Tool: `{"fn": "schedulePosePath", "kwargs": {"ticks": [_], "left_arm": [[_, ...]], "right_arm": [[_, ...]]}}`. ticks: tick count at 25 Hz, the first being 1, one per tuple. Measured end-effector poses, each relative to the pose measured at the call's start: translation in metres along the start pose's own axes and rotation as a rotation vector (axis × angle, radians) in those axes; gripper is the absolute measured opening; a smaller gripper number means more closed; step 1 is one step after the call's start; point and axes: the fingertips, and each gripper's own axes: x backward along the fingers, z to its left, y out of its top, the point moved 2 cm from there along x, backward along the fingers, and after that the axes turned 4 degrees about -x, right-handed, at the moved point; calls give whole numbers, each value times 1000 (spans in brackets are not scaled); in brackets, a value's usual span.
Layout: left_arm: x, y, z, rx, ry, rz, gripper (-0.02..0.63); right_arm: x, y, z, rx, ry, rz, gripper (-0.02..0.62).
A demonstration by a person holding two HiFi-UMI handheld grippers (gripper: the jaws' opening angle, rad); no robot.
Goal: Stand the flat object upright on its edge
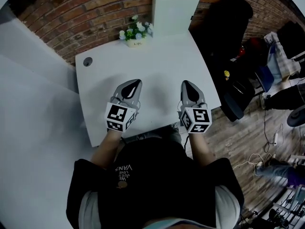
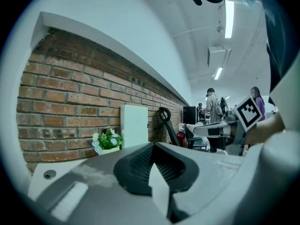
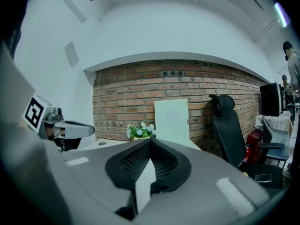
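The white table [image 1: 157,66] carries few things. Near its far left corner there is a small round hole [image 1: 87,61] in the top (dark, with a grey ring). At the far edge, about the middle, a small pot of flowers [image 1: 136,32] stands. Just beside it, at the far right corner, a white flat board [image 1: 174,14] stands upright on its edge, close by the brick wall [image 1: 95,8].

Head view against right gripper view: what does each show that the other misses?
Only the head view: the person's dark shirt and the wooden floor. Only the right gripper view: the white wall above the bricks and a ceiling light. Both: the left tool and right tool, each shut and empty, the white table, the flowers and the white board standing against the brick wall.
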Motion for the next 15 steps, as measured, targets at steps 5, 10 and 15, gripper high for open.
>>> {"fn": "schedulePosePath", "kwargs": {"ticks": [5, 10, 15], "left_arm": [[11, -5, -2, 4, -4, -1, 0], [18, -11, -6, 14, -9, -4, 0], [19, -10, -5, 13, -15, -7, 0]], "right_arm": [[7, -8, 7, 3, -17, 7, -2], [13, -10, 11, -7, -32, -3, -2], [15, -9, 12, -8, -44, -7, -2]]}}
